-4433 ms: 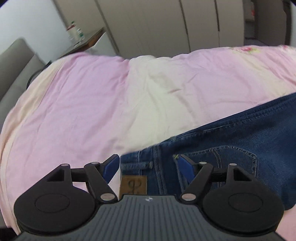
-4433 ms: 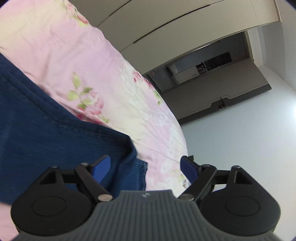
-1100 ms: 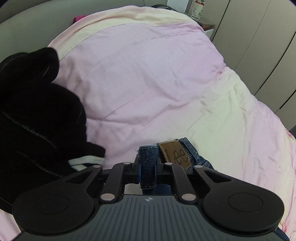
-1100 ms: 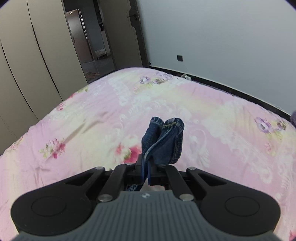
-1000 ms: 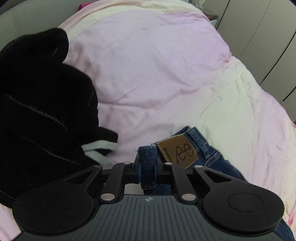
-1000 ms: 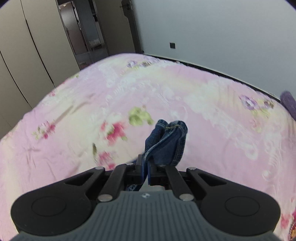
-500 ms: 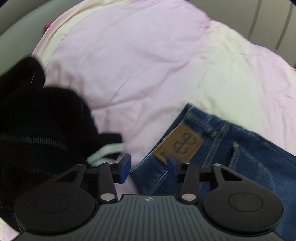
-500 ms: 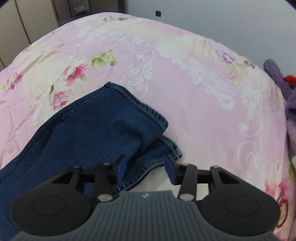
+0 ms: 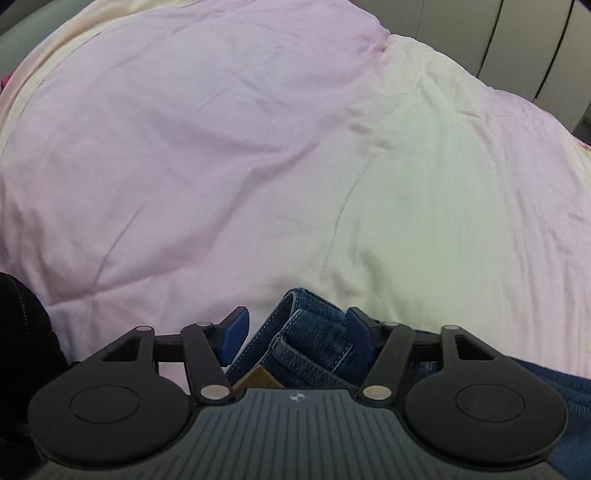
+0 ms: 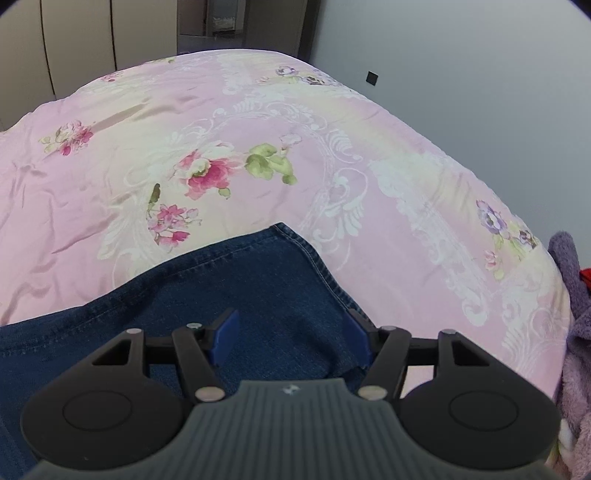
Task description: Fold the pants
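Observation:
The blue jeans lie on the pink bed cover. In the left wrist view their waistband [image 9: 310, 332] with a brown leather patch [image 9: 258, 378] sits between the blue pads of my left gripper [image 9: 297, 334], which is open and holds nothing. In the right wrist view the leg ends of the jeans [image 10: 236, 280] lie flat, one hem corner pointing away. My right gripper [image 10: 291, 336] is open just above them, its right pad at the hem edge.
A black garment [image 9: 26, 350] lies at the left edge of the left wrist view. A purple fuzzy cloth [image 10: 569, 317] lies at the bed's right edge. Wardrobe doors [image 10: 74, 33] and a grey wall [image 10: 461, 66] stand beyond the bed [image 10: 332, 122].
Both grippers were shut on the jeans a second ago, left on the waistband, right on the leg ends. Both have opened wide and the jeans now lie on the bed.

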### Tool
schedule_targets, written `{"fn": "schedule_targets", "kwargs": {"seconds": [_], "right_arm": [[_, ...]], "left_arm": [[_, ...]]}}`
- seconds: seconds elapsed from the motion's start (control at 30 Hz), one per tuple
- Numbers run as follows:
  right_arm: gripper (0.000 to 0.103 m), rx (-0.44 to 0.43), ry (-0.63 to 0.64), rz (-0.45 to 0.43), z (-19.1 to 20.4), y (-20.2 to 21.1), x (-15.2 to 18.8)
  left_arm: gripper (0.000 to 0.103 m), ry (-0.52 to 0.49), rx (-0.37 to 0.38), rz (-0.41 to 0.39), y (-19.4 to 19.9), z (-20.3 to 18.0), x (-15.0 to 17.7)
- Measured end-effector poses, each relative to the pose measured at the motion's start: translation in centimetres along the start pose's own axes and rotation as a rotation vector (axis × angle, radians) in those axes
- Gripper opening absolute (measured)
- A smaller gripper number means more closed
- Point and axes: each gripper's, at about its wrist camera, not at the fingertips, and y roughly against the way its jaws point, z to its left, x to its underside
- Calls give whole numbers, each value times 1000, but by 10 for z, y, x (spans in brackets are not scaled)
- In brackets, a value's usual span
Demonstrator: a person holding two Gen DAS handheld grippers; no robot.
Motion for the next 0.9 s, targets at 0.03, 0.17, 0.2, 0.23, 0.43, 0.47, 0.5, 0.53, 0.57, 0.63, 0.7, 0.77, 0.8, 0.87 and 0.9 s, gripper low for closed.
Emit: {"fn": "schedule_targets", "kwargs": {"seconds": [0.03,0.17,0.2,0.23,0.43,0.47,0.5,0.53,0.57,0.63,0.7,0.77,0.8,0.87,0.9], "right_arm": [[59,8,14,-7,4,-2,-3],[59,43,24,-11,8,-13,-15],[59,51,22,-13,8,-16,-18],[59,59,20,-18,8,-19,-20],[59,51,20,-42,15,-29,-28],[59,40,25,-46,17,-29,-28],[59,26,29,-46,18,-29,-28],[59,11,34,-44,19,-28,-29],[59,-1,36,-42,19,-27,-29],[59,-41,25,-34,13,-25,-32],[59,-75,-6,-32,3,-24,-37],[59,-105,-62,-30,-10,-27,-44],[59,-120,-91,-27,-15,-29,-47],[59,-117,-129,-27,-22,-38,-52],[59,-112,-135,-21,-23,-45,-54]], "left_arm": [[17,18,31,-2,0,1,1],[8,-25,-23,-29,10,-11,-1],[8,-47,-31,-42,15,-14,0],[7,-65,-39,-66,19,-17,0],[5,-106,-117,-84,10,-30,-11],[5,-117,-133,-80,4,-32,-10],[5,-122,-144,-78,-3,-34,-7],[5,-127,-151,-80,-8,-35,-5],[5,-141,-158,-84,-10,-37,-3],[7,-165,-172,-92,-9,-39,0],[14,-167,-177,-99,-2,-39,-1],[18,-169,-181,-131,11,-39,-2],[21,-168,-176,-144,19,-39,-1],[26,-173,-147,-146,30,-42,0],[26,-183,-134,-139,34,-45,4]]}}
